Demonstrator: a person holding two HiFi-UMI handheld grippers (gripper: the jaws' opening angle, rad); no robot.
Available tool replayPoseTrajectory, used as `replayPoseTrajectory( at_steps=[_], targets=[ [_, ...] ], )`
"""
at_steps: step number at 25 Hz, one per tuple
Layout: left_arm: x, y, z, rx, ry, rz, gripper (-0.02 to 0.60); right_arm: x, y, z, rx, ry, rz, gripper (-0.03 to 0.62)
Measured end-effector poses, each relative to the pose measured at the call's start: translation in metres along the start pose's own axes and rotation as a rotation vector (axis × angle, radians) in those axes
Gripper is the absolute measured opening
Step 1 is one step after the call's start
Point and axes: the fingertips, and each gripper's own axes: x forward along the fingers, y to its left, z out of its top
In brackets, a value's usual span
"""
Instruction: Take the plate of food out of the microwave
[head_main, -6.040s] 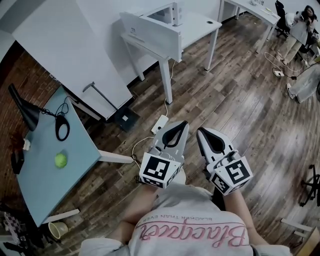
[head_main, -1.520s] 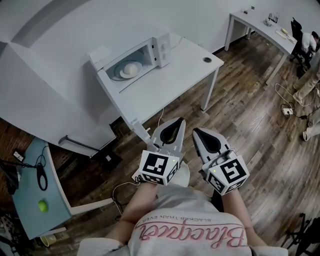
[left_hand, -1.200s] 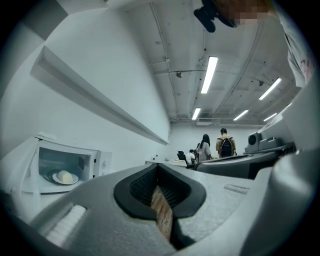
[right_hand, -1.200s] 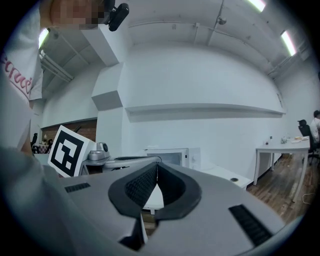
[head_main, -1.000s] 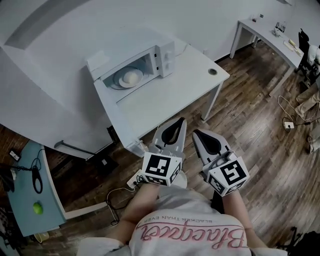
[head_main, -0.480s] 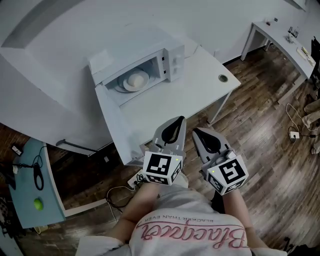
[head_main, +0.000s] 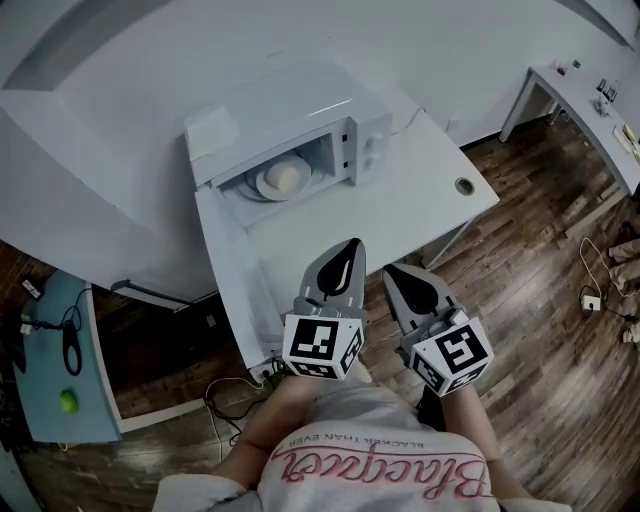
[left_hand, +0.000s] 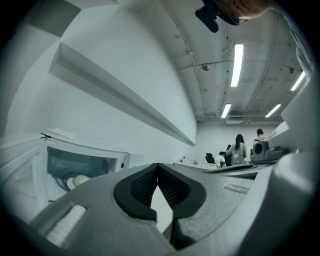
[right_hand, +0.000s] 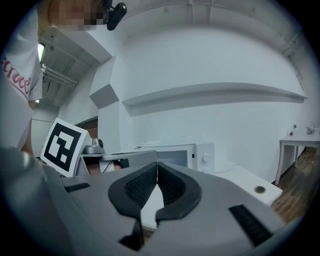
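Two desks stand on the dark plank floor (head_main: 540, 300): a small teal desk (head_main: 60, 330) at far left and a smooth white desk (head_main: 400, 215) mid-room. On the white desk, a boxy microwave (head_main: 290, 110) has its door (head_main: 225, 270) swung open; the round plate (head_main: 262, 187) with a pale dome of food (head_main: 287, 176) sits inside. The left claw (head_main: 352, 243) and right claw (head_main: 392, 270) hover near the desk's front edge, both clenched and empty.
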Motion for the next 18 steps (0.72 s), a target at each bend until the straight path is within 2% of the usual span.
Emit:
replayPoseTrajectory(
  at_steps=[4, 9, 18],
  targets=[
    [0.010, 0.016, 0.001, -0.003, 0.003, 0.039, 0.006, 0.025, -0.009, 0.000, 0.010, 0.007, 0.026, 0.012],
    [0.015, 0.030, -0.002, -0.018, 0.010, 0.027, 0.006, 0.054, -0.009, -0.001, 0.006, 0.033, 0.067, 0.012],
    [0.014, 0.062, 0.000, -0.040, -0.003, 0.104, 0.006, 0.089, -0.008, -0.001, -0.028, 0.084, 0.103, 0.012]
  ],
)
